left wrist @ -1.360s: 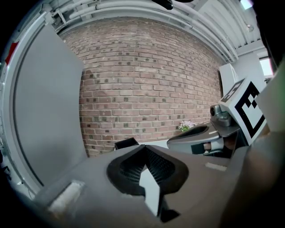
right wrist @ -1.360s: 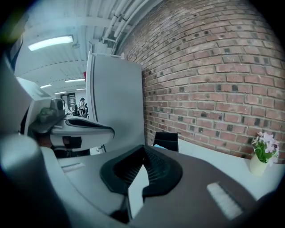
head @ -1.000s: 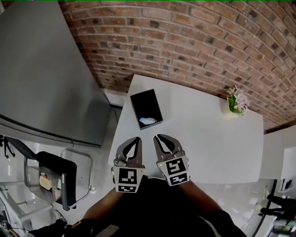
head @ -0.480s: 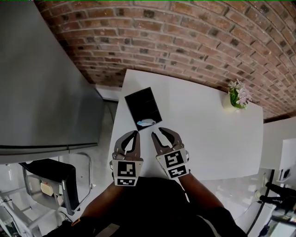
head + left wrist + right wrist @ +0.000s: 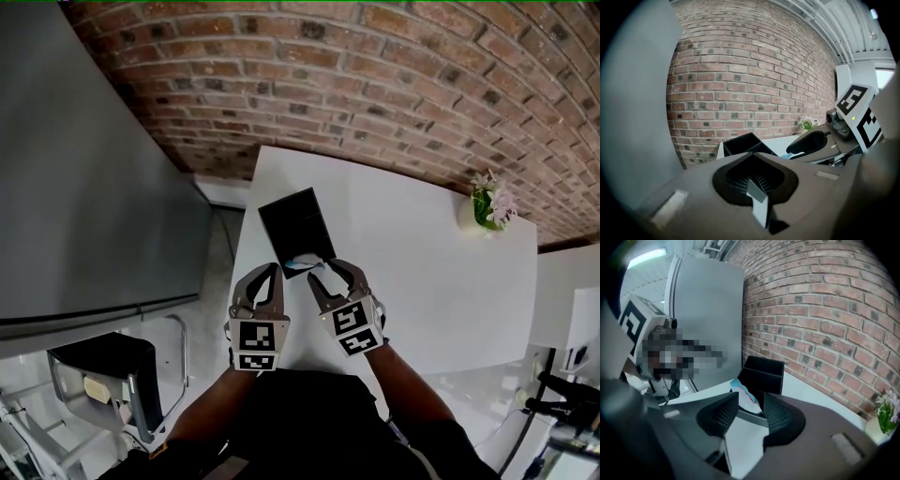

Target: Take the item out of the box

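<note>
Two grippers sit low centre in the head view: the left gripper [image 5: 275,271], jaws together on nothing, idles lower left of the black box [image 5: 293,220], probably just keeping clear. Right of it, the right gripper [image 5: 328,270] is opening its jaws, lined up on the item [image 5: 302,263], which stands just past the tips with no pad touching it. That white, blue-edged packet is at the box's near end, poking over the rim; the rest of the box looks bare.

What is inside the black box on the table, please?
A pale, blue-edged packet at the near end of the box. The rest looks bare, though dark; whatever lies under the packet is covered.
</note>
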